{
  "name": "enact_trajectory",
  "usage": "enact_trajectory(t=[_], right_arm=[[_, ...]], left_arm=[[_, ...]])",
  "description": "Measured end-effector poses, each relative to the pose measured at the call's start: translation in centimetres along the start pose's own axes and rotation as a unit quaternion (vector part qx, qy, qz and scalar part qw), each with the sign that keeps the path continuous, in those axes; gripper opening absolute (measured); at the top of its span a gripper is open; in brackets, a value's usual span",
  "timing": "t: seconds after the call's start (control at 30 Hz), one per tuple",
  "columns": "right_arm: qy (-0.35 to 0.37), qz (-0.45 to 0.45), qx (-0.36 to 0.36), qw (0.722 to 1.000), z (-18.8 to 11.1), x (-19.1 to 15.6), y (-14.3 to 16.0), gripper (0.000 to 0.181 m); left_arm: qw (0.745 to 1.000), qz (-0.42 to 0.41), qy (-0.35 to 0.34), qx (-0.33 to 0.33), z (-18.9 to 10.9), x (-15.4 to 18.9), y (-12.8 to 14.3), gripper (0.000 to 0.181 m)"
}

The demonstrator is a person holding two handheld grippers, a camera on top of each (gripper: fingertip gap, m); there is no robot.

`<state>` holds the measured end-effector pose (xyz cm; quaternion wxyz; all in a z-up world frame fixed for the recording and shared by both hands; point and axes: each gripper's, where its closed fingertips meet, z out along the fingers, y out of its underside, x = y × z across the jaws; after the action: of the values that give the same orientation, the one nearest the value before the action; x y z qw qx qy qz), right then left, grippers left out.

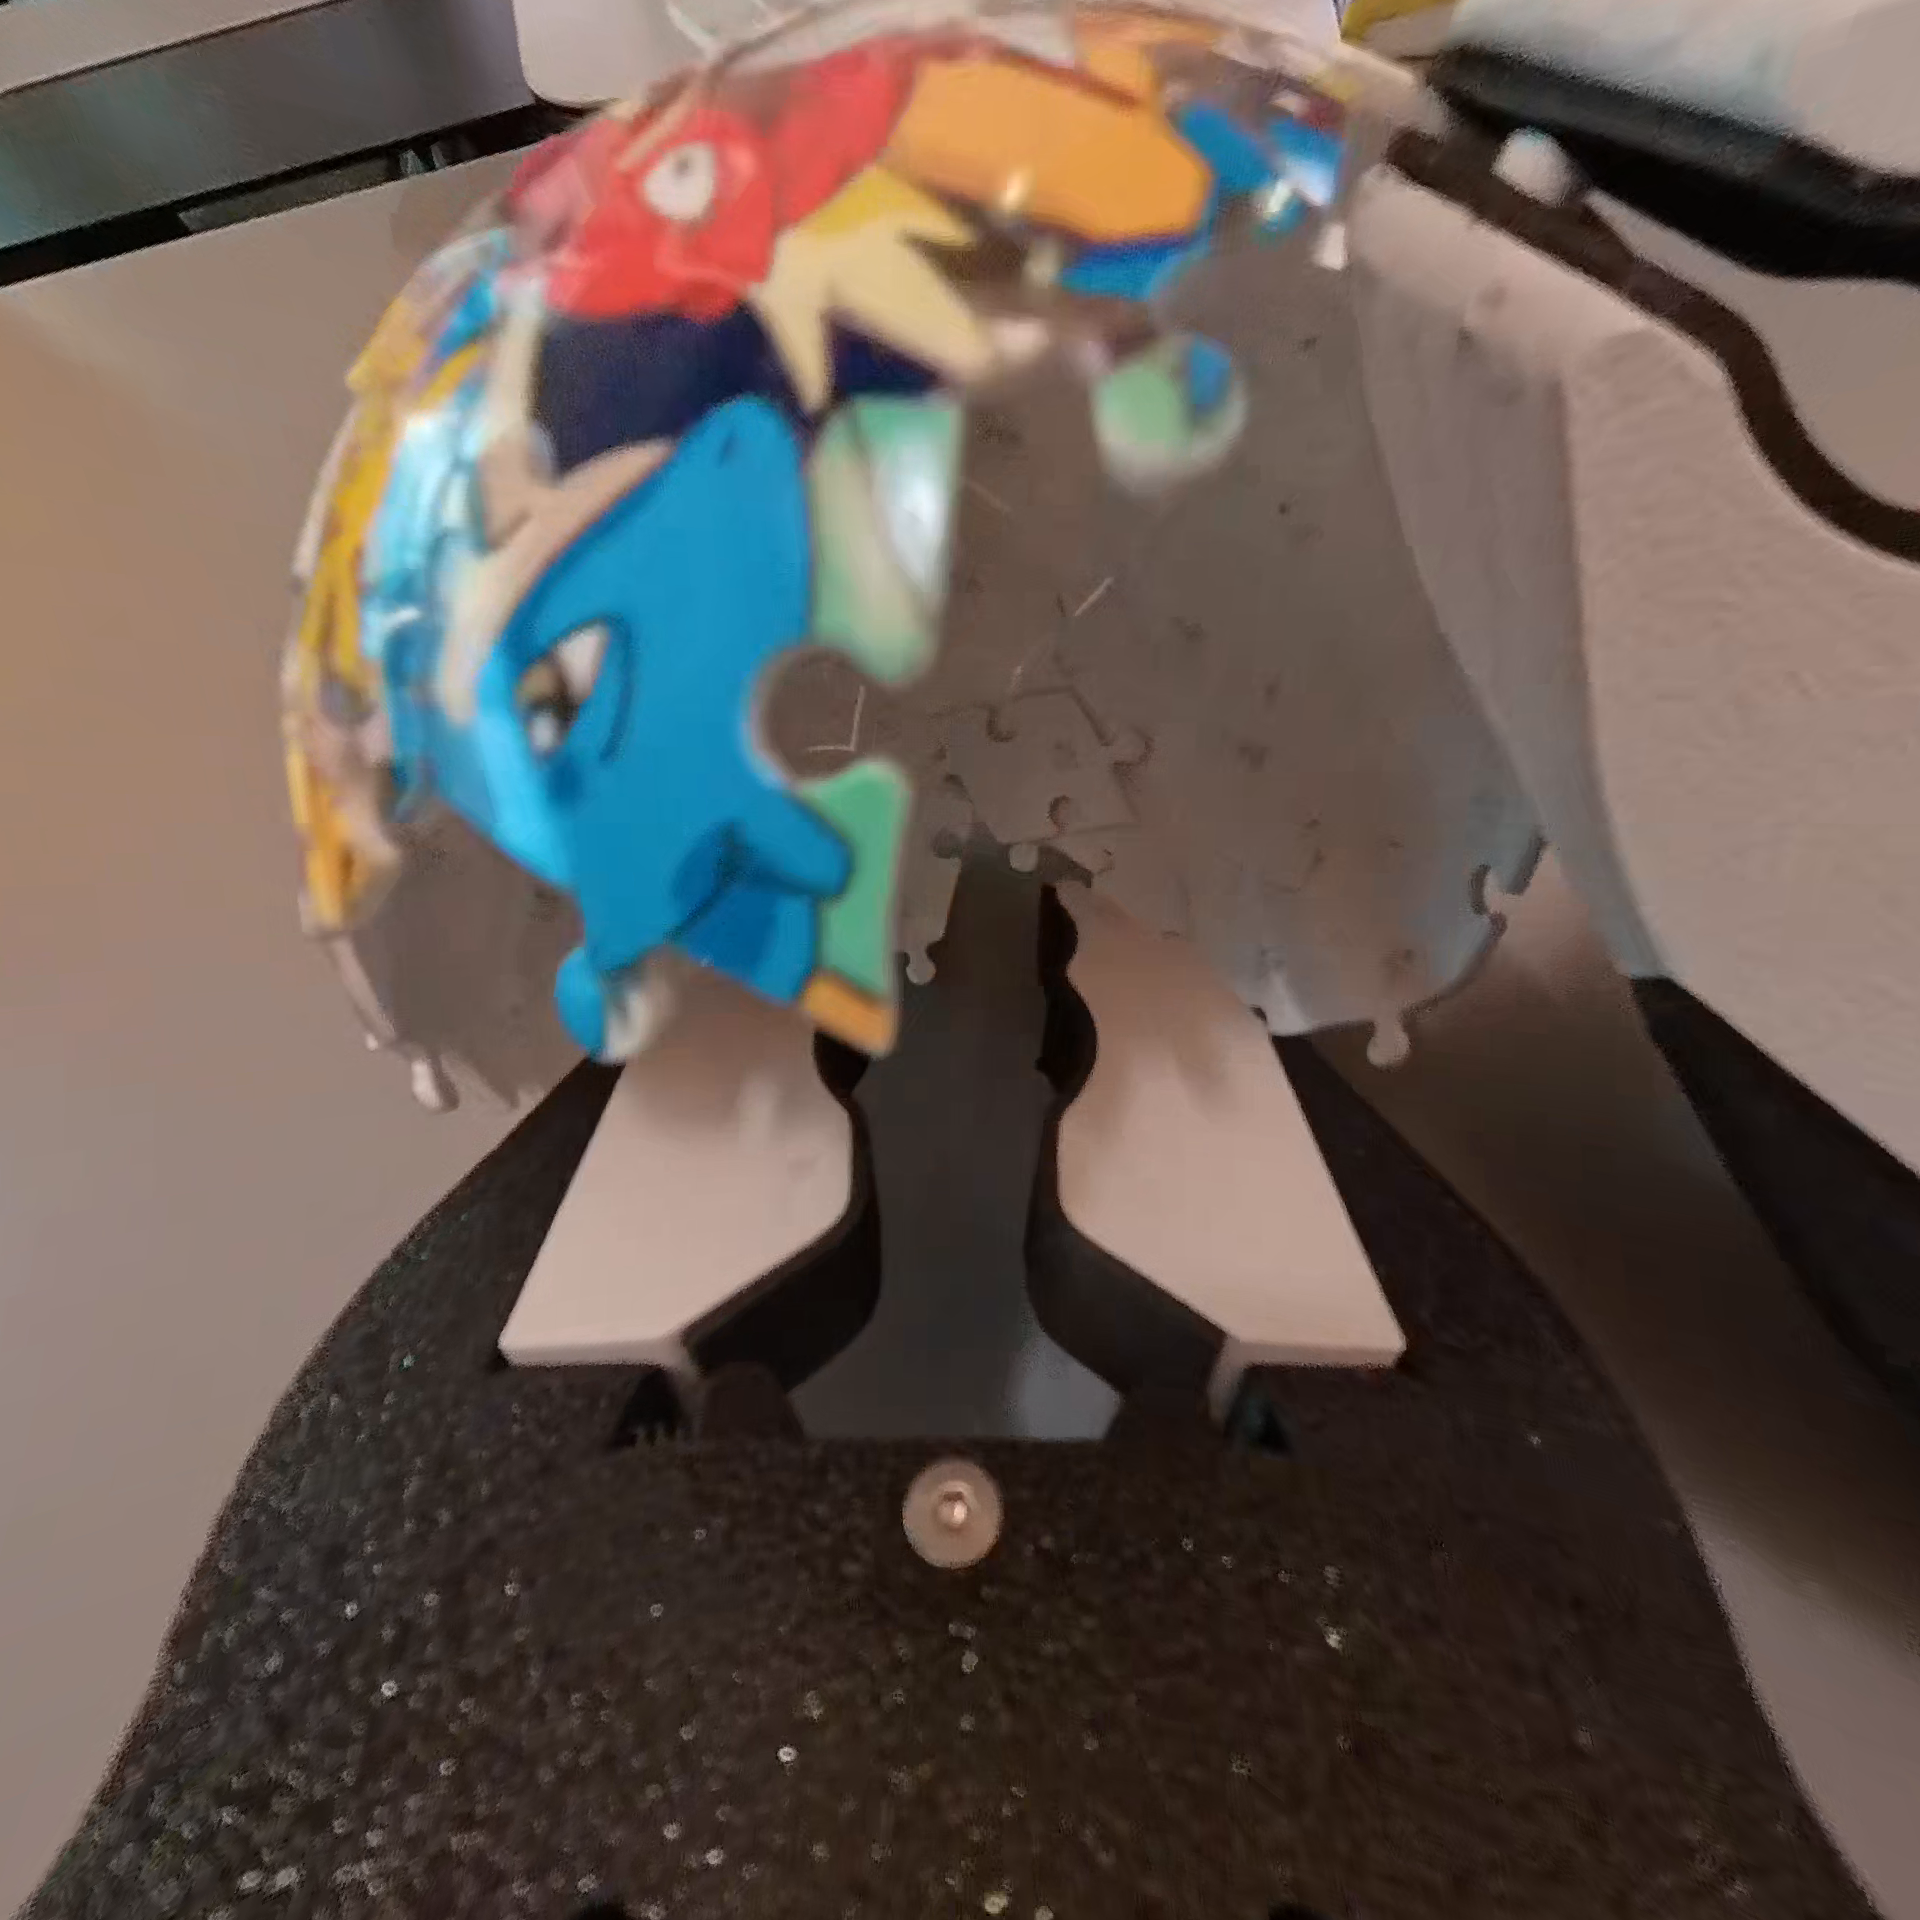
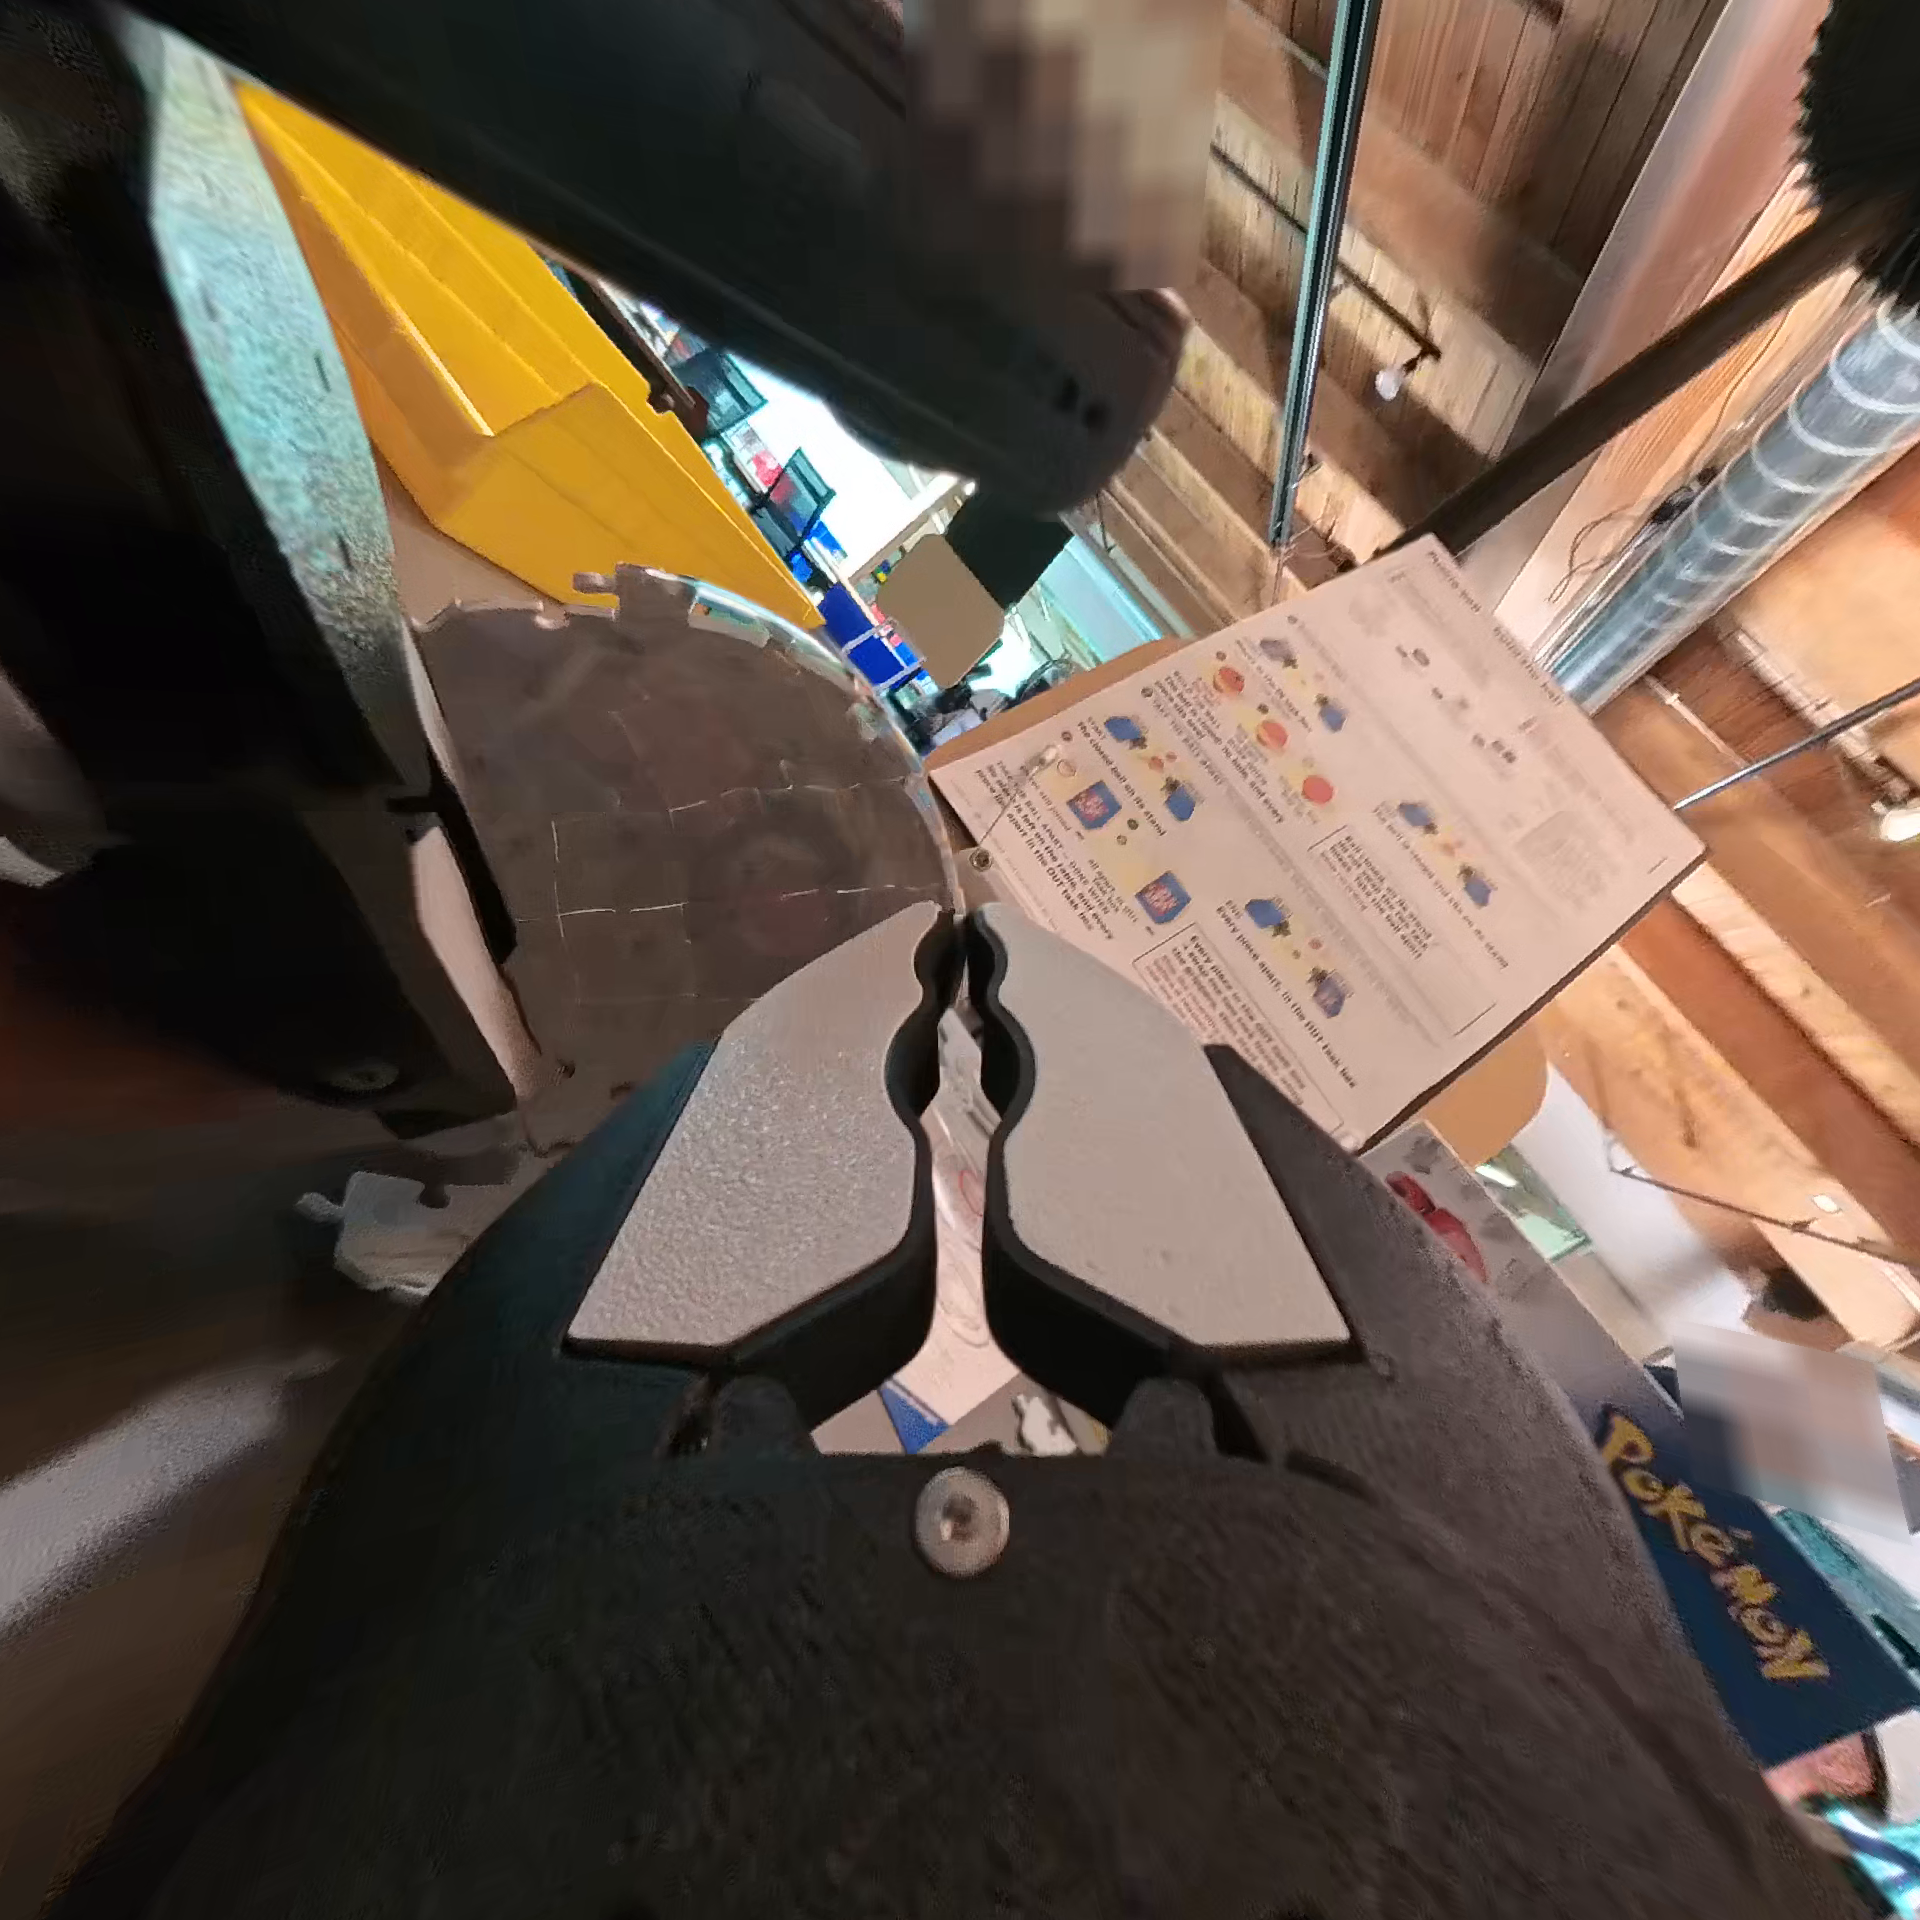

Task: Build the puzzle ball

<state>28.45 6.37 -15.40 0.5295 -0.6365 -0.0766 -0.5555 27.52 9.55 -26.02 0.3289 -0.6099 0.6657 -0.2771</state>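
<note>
**Half-built puzzle ball held up between two grippers**

In the left wrist view the puzzle ball [image 1: 665, 582] is seen as an unfinished shell, raised just ahead of the left gripper [image 1: 961, 904]. Its printed outer face, in blue, red and orange, is turned to the left, and its grey inner face [image 1: 1195, 675] lies open to the right. The lower rim is ragged with tabs and notches, and one round notch is cut into the blue piece. The left gripper's fingers [image 1: 727, 1195] are drawn close together on the lower rim of the shell, though the contact itself is blurred, so a firm clamp can only be presumed. Pale counter [image 1: 125, 935] lies bare to the left of the ball; a black cable [image 1: 1766, 384] runs across to the right.

In the right wrist view the right gripper [image 2: 961, 920] is closed, its tips almost meeting at the curved edge of the grey shell [image 2: 686, 790]; whether the edge is pinched cannot be told. A printed instruction sheet [image 2: 1351, 810] stands just beyond, and a yellow bin [image 2: 488, 395] lies behind the shell. Open room is left above the sheet.
</note>
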Motion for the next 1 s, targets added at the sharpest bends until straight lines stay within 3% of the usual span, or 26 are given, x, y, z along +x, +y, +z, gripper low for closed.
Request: enact_trajectory(t=[0.37,0.73,0.87,1.0], right_arm=[[0.002,-0.028,0.001,1.0,0.0,0.3,0.2,0.002],[0.005,-0.025,-0.022,0.999,-0.4,0.8,1.2,0.002],[0.01,-0.022,-0.027,0.999,-0.4,0.9,1.2,0.002],[0.012,-0.015,-0.032,0.999,-0.4,1.0,1.5,0.002]], left_arm=[[0.999,0.029,0.031,-0.034,0.0,0.6,1.3,0.025],[0.963,0.242,0.113,-0.022,-1.4,0.4,2.2,0.02],[0.963,0.208,0.162,-0.056,-1.6,1.6,3.2,0.007],[0.973,0.179,0.138,-0.055,-1.2,1.7,2.8,0.01]])
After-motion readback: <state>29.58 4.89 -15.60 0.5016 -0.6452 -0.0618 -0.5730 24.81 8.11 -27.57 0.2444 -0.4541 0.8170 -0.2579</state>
